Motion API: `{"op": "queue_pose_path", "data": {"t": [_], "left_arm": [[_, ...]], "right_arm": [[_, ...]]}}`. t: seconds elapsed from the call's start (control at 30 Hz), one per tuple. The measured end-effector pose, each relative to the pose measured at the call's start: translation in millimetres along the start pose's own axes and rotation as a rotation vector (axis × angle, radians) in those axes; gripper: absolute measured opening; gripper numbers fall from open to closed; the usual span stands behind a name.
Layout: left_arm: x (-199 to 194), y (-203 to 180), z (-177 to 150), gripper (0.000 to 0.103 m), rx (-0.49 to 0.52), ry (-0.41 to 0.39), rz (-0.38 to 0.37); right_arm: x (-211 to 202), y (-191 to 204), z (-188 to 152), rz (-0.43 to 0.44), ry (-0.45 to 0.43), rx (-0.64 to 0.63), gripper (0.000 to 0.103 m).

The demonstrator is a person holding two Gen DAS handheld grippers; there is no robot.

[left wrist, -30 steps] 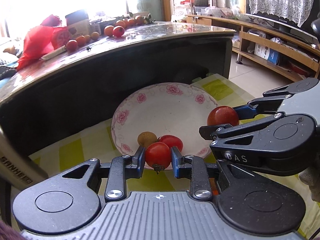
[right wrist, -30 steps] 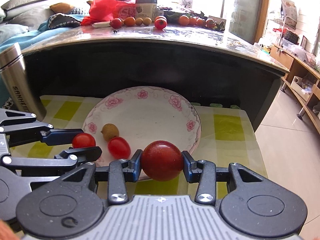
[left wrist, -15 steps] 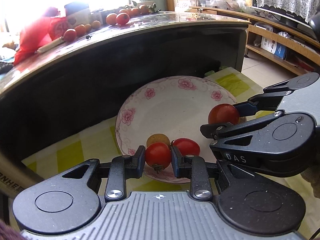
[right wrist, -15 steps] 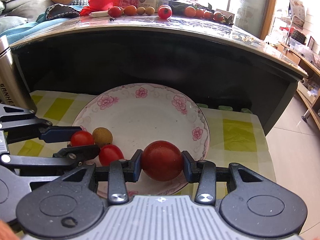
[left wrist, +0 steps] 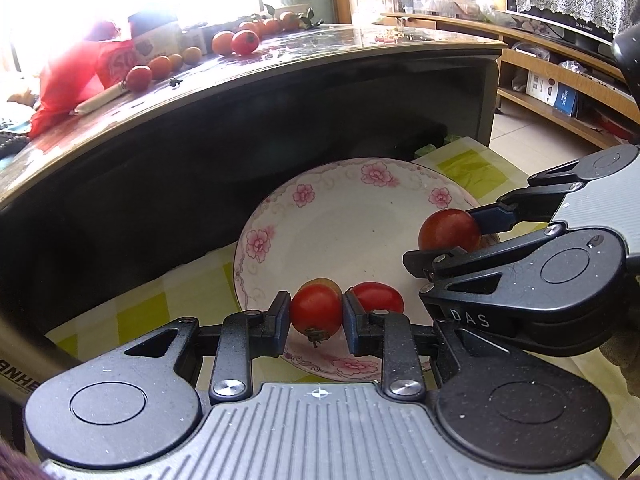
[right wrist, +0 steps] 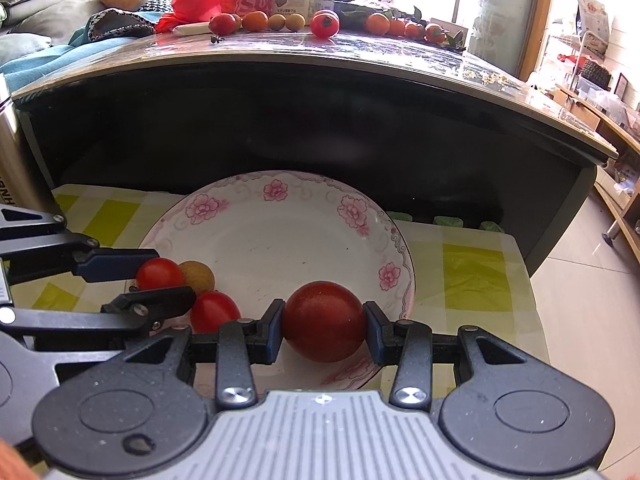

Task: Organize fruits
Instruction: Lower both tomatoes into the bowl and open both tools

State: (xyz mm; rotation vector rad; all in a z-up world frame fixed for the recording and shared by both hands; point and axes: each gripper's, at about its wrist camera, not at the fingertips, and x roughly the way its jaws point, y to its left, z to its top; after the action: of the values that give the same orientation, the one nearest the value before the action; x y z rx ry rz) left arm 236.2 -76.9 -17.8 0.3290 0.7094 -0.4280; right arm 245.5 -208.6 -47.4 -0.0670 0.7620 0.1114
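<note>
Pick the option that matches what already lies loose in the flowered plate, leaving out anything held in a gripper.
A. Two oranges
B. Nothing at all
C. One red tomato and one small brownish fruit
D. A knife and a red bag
C: in the right wrist view a red tomato and a small brownish fruit rest in the flowered plate, while each gripper holds its own tomato above it.
</note>
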Motion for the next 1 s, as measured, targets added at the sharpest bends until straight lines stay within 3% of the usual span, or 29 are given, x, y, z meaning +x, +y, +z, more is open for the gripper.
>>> {"op": "queue_pose_path", "data": {"t": [0.6,1.0], "left_arm": [[-8,-3,3,0.043,0.021,-0.018,0.022],[-25,-4,6,0.052,0.030,-0.049,0.024]], "right_arm": [[-8,0,3,-0.019,-0.009,0.008,0.047],[-34,0,12,-0.026,-0.083,-0.011,0.054]]}}
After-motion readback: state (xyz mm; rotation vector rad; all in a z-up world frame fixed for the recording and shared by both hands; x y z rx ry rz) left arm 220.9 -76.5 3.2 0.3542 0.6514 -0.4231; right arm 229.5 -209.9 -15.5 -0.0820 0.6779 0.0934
